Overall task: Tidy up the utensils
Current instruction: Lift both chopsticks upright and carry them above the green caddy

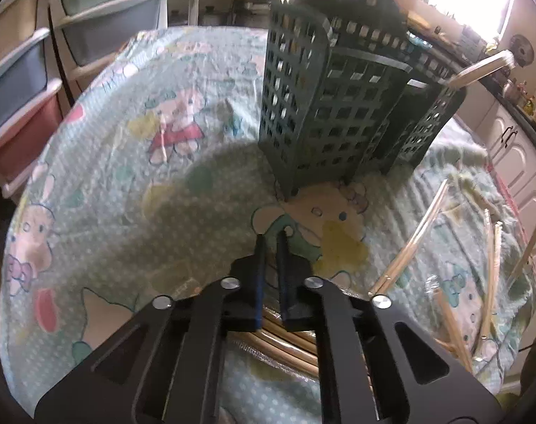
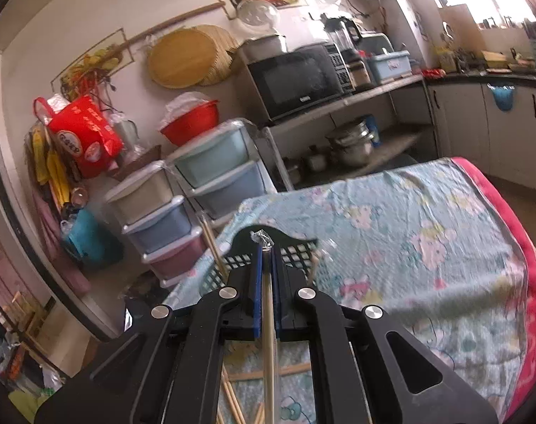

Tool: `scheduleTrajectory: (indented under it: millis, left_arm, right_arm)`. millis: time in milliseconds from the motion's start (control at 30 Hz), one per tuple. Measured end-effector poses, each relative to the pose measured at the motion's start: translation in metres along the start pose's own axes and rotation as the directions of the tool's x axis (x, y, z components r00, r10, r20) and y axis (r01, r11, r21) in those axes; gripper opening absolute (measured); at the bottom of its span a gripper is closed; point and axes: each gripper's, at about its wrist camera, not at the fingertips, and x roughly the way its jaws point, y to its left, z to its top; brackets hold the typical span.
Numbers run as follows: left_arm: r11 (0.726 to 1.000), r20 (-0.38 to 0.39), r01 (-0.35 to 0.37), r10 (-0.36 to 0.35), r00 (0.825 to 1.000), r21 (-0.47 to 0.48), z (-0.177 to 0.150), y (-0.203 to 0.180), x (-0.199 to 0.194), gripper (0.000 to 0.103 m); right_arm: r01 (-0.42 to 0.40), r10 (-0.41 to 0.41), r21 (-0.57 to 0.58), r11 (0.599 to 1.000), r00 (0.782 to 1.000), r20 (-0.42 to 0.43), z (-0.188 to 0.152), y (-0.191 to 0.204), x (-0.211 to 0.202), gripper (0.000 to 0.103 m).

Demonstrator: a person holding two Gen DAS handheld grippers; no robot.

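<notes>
A dark green lattice utensil holder [image 1: 342, 106] stands on the cartoon-print cloth [image 1: 126, 162], with one wrapped chopstick pair [image 1: 483, 67] sticking out of its right side. My left gripper [image 1: 272, 238] hovers in front of the holder, jaws slightly apart and empty, above a bundle of chopsticks [image 1: 292, 342]. Loose wrapped chopsticks [image 1: 412, 236] lie to the right. My right gripper [image 2: 266, 247] is shut on a plastic-wrapped chopstick pair [image 2: 268, 318], held just over the holder's rim [image 2: 296, 251].
Stacked plastic drawers [image 2: 183, 208] stand left of the table. A shelf with a microwave [image 2: 296, 77] and pots lies behind. White cabinets [image 1: 515, 162] run along the right. The table's red edge [image 2: 529, 258] is at right.
</notes>
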Motion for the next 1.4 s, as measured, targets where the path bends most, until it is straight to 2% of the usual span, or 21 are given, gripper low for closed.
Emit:
scheduleTrajectory:
  millis: [133,267,433,600,967,1167,1400]
  left_arm:
    - [0.999,0.086,0.033,-0.034,0.996,0.013,0.013,-0.007,-0.032,0.0]
    - [0.998,0.195,0.051,-0.058,0.979,0.044,0.034,-0.02,-0.069,0.0]
    - [0.993,0.322,0.072,-0.099,0.942,0.093,0.062,-0.041,-0.116,0.0]
    - [0.987,0.416,0.066,-0.122,0.901,0.146,0.087,-0.062,-0.151,0.0]
    - [0.981,0.537,0.072,-0.158,0.829,0.178,0.138,-0.09,-0.197,0.0]
    - [0.979,0.569,0.079,-0.174,0.804,0.188,0.161,-0.104,-0.206,0.0]
    - [0.986,0.603,0.046,-0.137,0.786,0.163,0.178,-0.109,-0.198,0.0]
  right_arm:
    - [-0.02,0.021,-0.029,0.999,0.999,0.028,0.013,0.012,-0.002,0.005]
    - [-0.03,0.034,-0.062,0.998,0.997,0.065,0.027,0.025,-0.004,0.005]
    - [-0.031,0.041,-0.096,0.995,0.994,0.099,0.039,0.037,-0.004,0.005]
    - [-0.024,0.041,-0.128,0.991,0.99,0.137,0.051,0.047,-0.004,0.005]
    - [0.003,0.041,-0.19,0.982,0.973,0.228,0.079,0.062,-0.002,0.005]
    - [0.017,0.033,-0.193,0.981,0.967,0.252,0.091,0.061,0.002,0.005]
    - [0.058,0.002,-0.19,0.98,0.954,0.299,0.105,0.053,0.006,0.005]
